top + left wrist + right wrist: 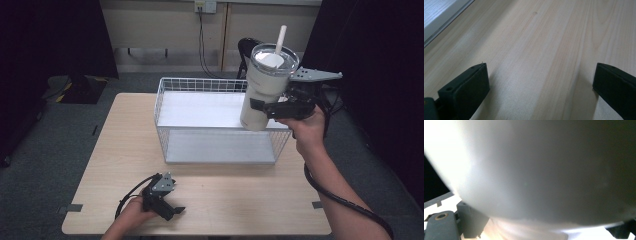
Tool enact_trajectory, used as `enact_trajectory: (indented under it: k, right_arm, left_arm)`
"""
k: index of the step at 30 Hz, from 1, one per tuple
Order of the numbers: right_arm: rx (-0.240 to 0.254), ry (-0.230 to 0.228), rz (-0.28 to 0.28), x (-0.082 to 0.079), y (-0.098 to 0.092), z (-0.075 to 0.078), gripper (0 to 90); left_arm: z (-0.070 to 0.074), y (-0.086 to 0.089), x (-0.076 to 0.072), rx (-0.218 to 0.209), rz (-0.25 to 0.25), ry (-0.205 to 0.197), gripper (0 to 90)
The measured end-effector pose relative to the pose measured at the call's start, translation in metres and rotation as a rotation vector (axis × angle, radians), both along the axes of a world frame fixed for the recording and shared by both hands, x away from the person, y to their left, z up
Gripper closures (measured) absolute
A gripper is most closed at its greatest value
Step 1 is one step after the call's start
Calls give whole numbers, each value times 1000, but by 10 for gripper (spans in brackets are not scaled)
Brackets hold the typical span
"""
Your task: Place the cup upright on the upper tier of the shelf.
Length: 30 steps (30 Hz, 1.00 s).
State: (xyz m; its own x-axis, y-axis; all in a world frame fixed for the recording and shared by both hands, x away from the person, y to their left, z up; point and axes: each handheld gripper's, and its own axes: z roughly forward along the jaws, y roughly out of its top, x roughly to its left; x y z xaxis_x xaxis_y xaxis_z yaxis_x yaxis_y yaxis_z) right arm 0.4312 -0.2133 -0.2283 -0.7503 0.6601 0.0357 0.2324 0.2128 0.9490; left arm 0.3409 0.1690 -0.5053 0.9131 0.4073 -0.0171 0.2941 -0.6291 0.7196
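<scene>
While the left gripper (167,207) lies low on the wooden table (240,205) with its jaws spread wide and only bare wood between them, the right gripper (265,106) is up in the air, clamped around the body of a white tumbler (262,90). That cup sits squarely between the right jaws, gripped at about mid-height, its clear lid (275,59) and pale straw (281,39) rising well above them and its narrower base hanging below. It leans a little, top tipped away from the hand (305,127) that carries it. Beneath the jaws and the cup's foot stands a white wire basket (165,95), the tumbler hovering over its right end, apart from the wire. From the right gripper view the cup's pale wall (536,170) presses close between the jaws, too near to make out detail. By the left jaws, a grey edge (446,20) crosses the far corner.
</scene>
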Motion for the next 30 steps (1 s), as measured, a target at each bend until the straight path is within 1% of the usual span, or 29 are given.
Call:
enact_trajectory:
  k: [3, 9, 11, 15, 17, 26, 30]
  right_arm:
    - [10, 5, -10, 6, 2, 0, 106]
    - [4, 1, -26, 17, 6, 0, 106]
    - [2, 11, -26, 20, 8, -1, 106]
    - [1, 9, -38, 27, 10, -4, 106]
    - [6, 16, -44, 32, 11, -7, 106]
    - [18, 22, -64, 42, 11, -10, 106]
    - [12, 22, -69, 46, 12, -10, 106]
  left_arm:
    - [0, 0, 0, 0, 0, 0, 0]
    - [0, 0, 0, 1, -2, 2, 0]
    - [0, 0, 0, 1, -2, 2, 0]
    - [0, 0, 0, 1, -2, 2, 0]
    - [0, 0, 0, 1, -2, 2, 0]
    - [0, 0, 0, 1, -2, 2, 0]
    - [0, 0, 0, 1, -2, 2, 0]
